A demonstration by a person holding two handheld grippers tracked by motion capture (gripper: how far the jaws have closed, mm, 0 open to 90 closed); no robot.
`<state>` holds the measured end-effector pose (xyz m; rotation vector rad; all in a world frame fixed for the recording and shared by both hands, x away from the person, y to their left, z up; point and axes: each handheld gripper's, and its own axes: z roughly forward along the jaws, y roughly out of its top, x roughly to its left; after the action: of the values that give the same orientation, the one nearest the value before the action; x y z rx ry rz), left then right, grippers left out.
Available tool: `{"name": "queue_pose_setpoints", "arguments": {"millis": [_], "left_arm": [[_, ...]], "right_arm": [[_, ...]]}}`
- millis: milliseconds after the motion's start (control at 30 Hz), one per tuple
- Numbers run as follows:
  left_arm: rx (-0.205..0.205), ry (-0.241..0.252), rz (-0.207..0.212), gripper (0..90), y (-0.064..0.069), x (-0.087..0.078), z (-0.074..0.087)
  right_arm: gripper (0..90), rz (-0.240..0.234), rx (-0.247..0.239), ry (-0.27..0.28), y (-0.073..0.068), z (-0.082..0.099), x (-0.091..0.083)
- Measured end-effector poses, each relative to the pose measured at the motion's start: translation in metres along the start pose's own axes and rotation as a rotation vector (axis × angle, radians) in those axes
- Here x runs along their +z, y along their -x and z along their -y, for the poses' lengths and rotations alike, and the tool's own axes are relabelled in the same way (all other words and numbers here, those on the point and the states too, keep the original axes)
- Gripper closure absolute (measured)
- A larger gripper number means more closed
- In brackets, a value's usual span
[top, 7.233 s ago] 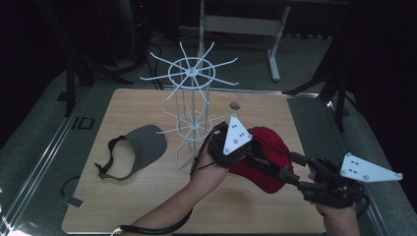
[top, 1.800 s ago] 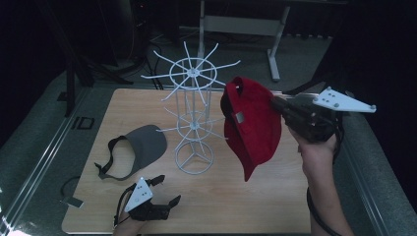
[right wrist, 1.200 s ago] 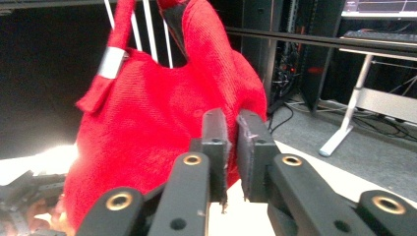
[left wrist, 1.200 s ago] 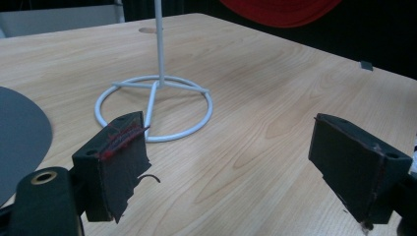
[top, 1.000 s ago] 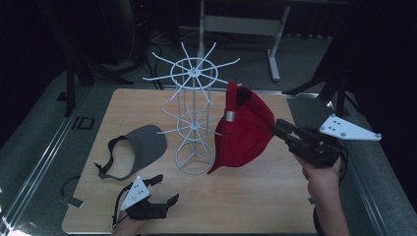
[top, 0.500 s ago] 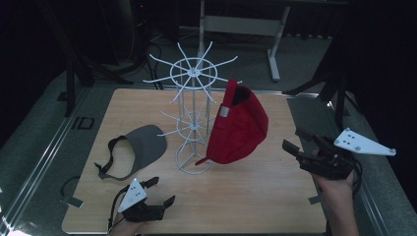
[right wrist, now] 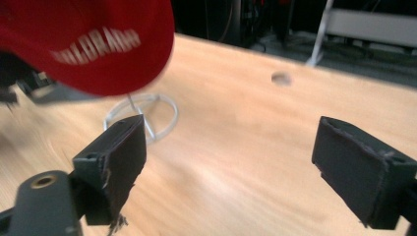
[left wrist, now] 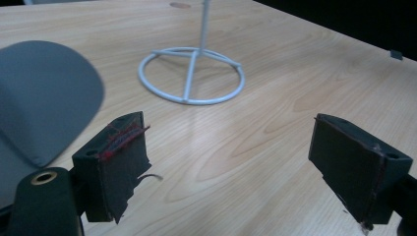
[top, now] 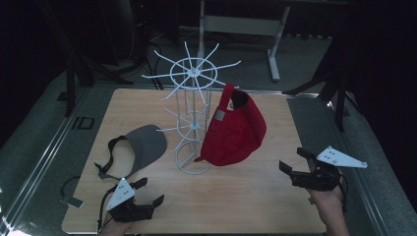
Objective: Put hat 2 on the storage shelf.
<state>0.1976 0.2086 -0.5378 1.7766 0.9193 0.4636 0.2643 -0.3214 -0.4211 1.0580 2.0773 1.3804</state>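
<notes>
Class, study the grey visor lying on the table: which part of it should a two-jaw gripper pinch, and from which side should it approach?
Probably the brim's front edge. The grey visor lies flat beside the white wire rack, its thin curved brim toward the rack and its strap looping away to the left. The open left gripper sits just in front of it, so coming in low from the near side suits best.

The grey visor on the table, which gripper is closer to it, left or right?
Left. The left gripper sits just in front of the grey visor, near the table's front edge; the right gripper is far across, past the red cap.
</notes>
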Motion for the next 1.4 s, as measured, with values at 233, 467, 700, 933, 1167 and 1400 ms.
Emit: {"name": "queue_pose_setpoints", "arguments": {"millis": [233, 467, 700, 933, 1167, 1400], "left_arm": [[0.012, -0.032, -0.033, 15.0, -0.013, -0.01, 0.005], [-0.005, -0.064, -0.077, 15.1, -0.026, -0.019, 0.011], [-0.034, -0.067, -0.152, 15.2, -0.045, -0.032, 0.014], [-0.06, -0.066, -0.209, 15.2, -0.065, -0.041, 0.014], [-0.071, -0.086, -0.267, 15.2, -0.086, -0.043, 0.013], [-0.036, -0.098, -0.321, 16.8, -0.107, -0.047, 0.009]], "right_arm": [[16.7, -0.001, 0.047, -0.022, 0.012, 0.024, 0.008], [16.1, 0.056, 0.016, -0.034, 0.018, 0.043, 0.013], [15.5, 0.062, 0.031, -0.038, 0.024, 0.066, 0.019], [15.5, 0.056, 0.06, -0.043, 0.031, 0.088, 0.024], [15.4, 0.055, 0.095, -0.085, 0.034, 0.104, 0.026], [15.5, 0.047, 0.107, -0.077, 0.036, 0.105, 0.023]]}}
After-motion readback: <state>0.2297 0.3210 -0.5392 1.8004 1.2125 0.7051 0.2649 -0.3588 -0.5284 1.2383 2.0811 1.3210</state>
